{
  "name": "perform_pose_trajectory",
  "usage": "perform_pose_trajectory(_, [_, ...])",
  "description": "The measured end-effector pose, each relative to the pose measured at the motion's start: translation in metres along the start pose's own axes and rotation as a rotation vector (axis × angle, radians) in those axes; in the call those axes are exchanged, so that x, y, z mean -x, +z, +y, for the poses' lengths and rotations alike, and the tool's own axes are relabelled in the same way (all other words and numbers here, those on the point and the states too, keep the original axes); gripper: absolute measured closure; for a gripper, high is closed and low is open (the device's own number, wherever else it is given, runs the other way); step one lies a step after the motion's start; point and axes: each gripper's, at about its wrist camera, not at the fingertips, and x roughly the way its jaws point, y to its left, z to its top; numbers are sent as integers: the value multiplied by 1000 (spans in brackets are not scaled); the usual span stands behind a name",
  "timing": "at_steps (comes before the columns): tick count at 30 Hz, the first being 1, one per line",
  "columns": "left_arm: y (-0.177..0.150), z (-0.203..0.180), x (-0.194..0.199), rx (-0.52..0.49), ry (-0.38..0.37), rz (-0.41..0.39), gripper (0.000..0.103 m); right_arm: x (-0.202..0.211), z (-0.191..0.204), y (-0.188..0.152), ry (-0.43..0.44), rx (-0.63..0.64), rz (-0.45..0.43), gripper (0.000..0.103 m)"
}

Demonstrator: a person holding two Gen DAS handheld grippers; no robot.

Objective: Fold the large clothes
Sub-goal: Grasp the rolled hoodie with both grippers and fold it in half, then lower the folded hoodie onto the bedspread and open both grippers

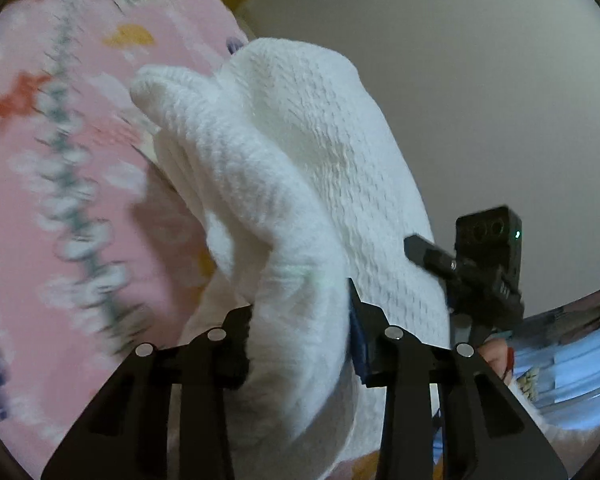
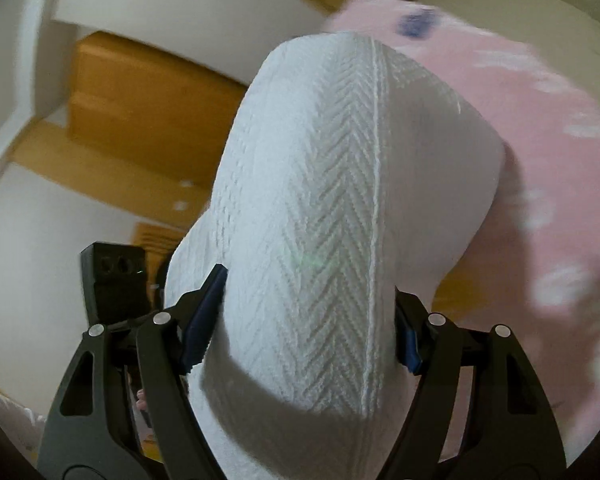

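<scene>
A white knitted garment (image 1: 300, 184) is held up above the pink patterned bed cover (image 1: 60, 160), bunched thickly in both grips. The left hand-held gripper (image 1: 300, 320) is clamped on a fat fold; the right hand-held gripper (image 2: 308, 320) is closed wide on another bundle. The knit is judged soft, floppy and stretchy; hems or shoulder seams are better taken.

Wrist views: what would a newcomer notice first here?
A thick white knit garment fills the middle of both views, bunched between the jaws of the right gripper and of the left gripper. Behind it lies a pink patterned sheet, blurred, on the left in the left view and on the right in the right view.
</scene>
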Motion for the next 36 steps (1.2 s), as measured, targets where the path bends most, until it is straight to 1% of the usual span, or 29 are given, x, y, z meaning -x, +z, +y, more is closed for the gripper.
perform_pose_trajectory(1, [-4, 2, -35, 0, -4, 20, 74, 0, -27, 2, -36, -36, 12, 32])
perform_pose_trajectory(3, [-19, 16, -98, 93, -36, 71, 78, -5, -90, 2, -185, -33, 63, 32])
perform_pose_trajectory(4, [-31, 23, -131, 135, -39, 107, 78, -7, -116, -1, -251, -32, 90, 32])
perform_pose_trajectory(5, [-39, 24, -148, 150, -33, 118, 78, -7, -130, -2, -271, -46, 102, 32])
perform_pose_trajectory(6, [-51, 27, -163, 162, -33, 118, 78, -2, -146, -8, -242, -53, 87, 32])
perform_pose_trajectory(8, [-60, 33, -160, 214, -57, 66, 77, 7, -140, -14, -225, -21, 58, 33])
perform_pose_trajectory(10, [-65, 43, -149, 269, -51, 49, 77, 7, -133, -19, -239, -10, 52, 33])
perform_pose_trajectory(12, [-73, 60, -138, 316, -28, 51, 77, 6, -129, -22, -266, -33, 50, 32])
perform_pose_trajectory(13, [-76, 68, -133, 318, -13, 66, 77, 5, -128, -15, -278, -39, 51, 32])
perform_pose_trajectory(15, [-79, 81, -129, 310, -6, 90, 72, 6, -122, -9, -316, -49, 25, 32])
perform_pose_trajectory(16, [-84, 87, -128, 299, -6, 107, 72, 17, -124, -5, -330, -57, 6, 32])
perform_pose_trajectory(18, [-81, 90, -127, 252, -6, 141, 72, 43, -121, -1, -376, -93, -48, 32])
perform_pose_trajectory(19, [-80, 91, -125, 226, -5, 156, 72, 57, -109, -4, -436, -93, -95, 32])
perform_pose_trajectory(20, [-89, 105, -126, 207, -8, 168, 72, 64, -94, -5, -450, -57, -124, 32])
perform_pose_trajectory(21, [-88, 106, -121, 197, -6, 168, 72, 71, -80, -6, -452, -18, -141, 32])
perform_pose_trajectory(22, [-87, 108, -116, 199, -8, 164, 72, 72, -53, -11, -442, 56, -142, 32])
perform_pose_trajectory(23, [-86, 111, -109, 211, -21, 159, 74, 71, -41, -16, -428, 91, -134, 32])
perform_pose_trajectory(24, [-84, 116, -101, 221, -18, 142, 74, 61, -22, -24, -382, 129, -104, 32])
perform_pose_trajectory(26, [-79, 122, -94, 251, 14, 106, 74, 33, -8, -36, -287, 133, -8, 33])
perform_pose_trajectory(27, [-76, 127, -94, 278, 20, 93, 74, 16, -7, -47, -314, 141, 41, 36])
perform_pose_trajectory(28, [-71, 132, -98, 299, 39, 90, 74, 0, -9, -57, -399, 172, 87, 45])
perform_pose_trajectory(29, [-65, 135, -101, 305, 49, 93, 74, -15, -14, -66, -504, 217, 127, 77])
perform_pose_trajectory(30, [-56, 135, -108, 305, 68, 96, 74, -24, -19, -73, -602, 256, 137, 103])
perform_pose_trajectory(31, [-46, 133, -125, 294, 98, 115, 74, -26, -30, -80, -671, 279, 119, 103])
perform_pose_trajectory(32, [-33, 137, -133, 291, 110, 135, 74, -24, -42, -82, -655, 236, 113, 103])
perform_pose_trajectory(33, [-23, 135, -152, 280, 135, 164, 74, -21, -50, -83, -659, 217, 103, 103])
perform_pose_trajectory(34, [-14, 134, -169, 265, 147, 189, 74, -22, -51, -86, -701, 285, 106, 103])
perform_pose_trajectory(35, [-6, 133, -178, 263, 155, 195, 77, -29, -49, -91, -775, 391, 119, 103])
perform_pose_trajectory(36, [3, 133, -191, 265, 181, 206, 79, -34, -49, -94, -832, 429, 112, 103])
